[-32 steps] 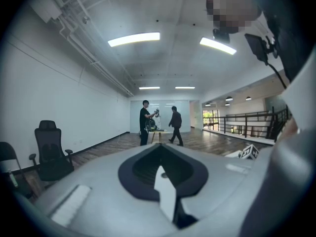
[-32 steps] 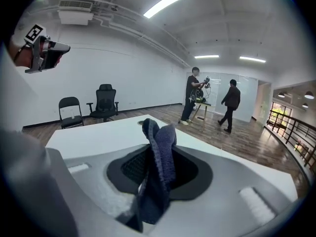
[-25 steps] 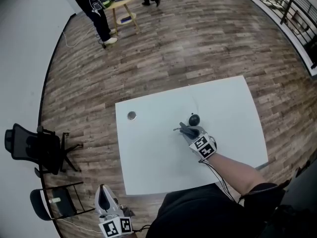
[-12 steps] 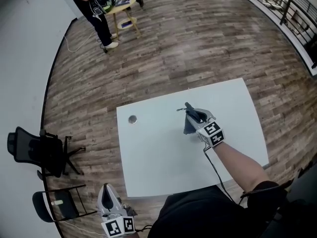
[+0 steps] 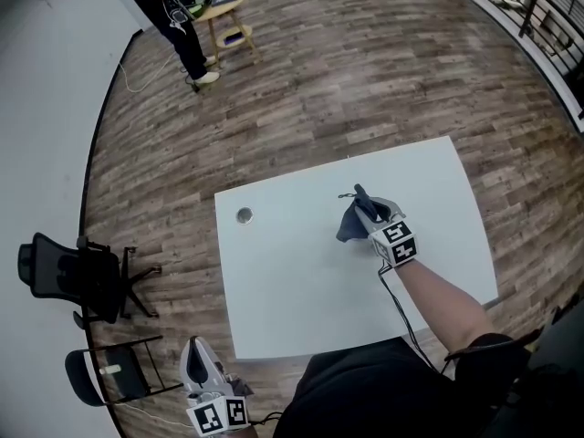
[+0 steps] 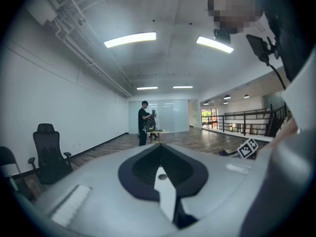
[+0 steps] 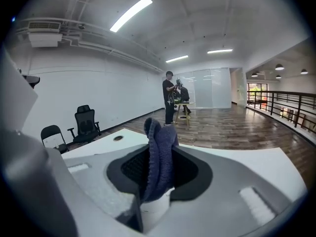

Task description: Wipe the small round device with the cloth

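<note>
The small round silver device (image 5: 244,214) lies on the white table (image 5: 301,290) near its far left corner; it also shows in the right gripper view (image 7: 118,138). My right gripper (image 5: 362,201) hovers over the table's middle right, well right of the device. It is shut on a dark blue cloth (image 5: 349,226), which hangs bunched from the jaws (image 7: 159,157). My left gripper (image 5: 194,356) hangs low off the table's near left corner, jaws together with nothing between them (image 6: 159,149).
A black office chair (image 5: 68,276) and a folding chair (image 5: 100,372) stand on the wood floor left of the table. A person (image 5: 169,7) stands by a small wooden table (image 5: 224,7) far back. A railing (image 5: 538,16) runs along the upper right.
My right gripper has lifted the cloth off the table and carried it a little farther away; the cloth now hangs from the jaws. The left gripper has barely moved.
</note>
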`<action>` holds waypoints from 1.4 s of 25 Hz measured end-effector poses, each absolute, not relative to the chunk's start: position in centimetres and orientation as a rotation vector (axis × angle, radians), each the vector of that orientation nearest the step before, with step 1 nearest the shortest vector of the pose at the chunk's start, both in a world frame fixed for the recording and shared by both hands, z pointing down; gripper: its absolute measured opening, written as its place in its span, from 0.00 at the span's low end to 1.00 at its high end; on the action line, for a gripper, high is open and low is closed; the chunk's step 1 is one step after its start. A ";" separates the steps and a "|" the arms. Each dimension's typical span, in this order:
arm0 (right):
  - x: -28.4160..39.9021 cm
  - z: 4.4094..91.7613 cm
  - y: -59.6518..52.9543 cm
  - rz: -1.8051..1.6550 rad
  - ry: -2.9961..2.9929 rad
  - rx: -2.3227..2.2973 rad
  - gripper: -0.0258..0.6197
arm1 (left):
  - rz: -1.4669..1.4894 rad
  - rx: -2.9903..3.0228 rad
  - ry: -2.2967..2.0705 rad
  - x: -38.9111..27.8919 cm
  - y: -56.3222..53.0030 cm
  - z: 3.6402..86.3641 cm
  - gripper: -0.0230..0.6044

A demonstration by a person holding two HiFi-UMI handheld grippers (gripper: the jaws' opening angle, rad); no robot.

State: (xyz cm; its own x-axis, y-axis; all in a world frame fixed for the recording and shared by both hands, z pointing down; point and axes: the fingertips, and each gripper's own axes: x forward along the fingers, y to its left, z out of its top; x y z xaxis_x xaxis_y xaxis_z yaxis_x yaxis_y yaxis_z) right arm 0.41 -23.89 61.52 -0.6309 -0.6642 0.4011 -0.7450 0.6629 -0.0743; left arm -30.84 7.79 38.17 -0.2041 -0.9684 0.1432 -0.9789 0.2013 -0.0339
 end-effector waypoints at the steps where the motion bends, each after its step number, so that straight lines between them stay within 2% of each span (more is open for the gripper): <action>1: 0.5 61.5 -23.9 0.335 -2.538 1.124 0.20 | 0.176 1.924 -2.359 -30.7 7.6 38.3 0.05; 14: 0.8 61.5 -23.6 0.363 -2.523 1.162 0.20 | 0.132 2.182 -2.182 -25.9 -4.1 39.8 0.05; 22: 1.3 61.3 -23.0 0.414 -2.482 1.221 0.20 | 0.173 2.413 -1.865 -20.2 -12.8 44.7 0.05; 35: 3.6 62.6 -22.4 0.516 -2.372 1.387 0.20 | 0.119 2.423 -1.765 -20.0 -13.5 46.0 0.05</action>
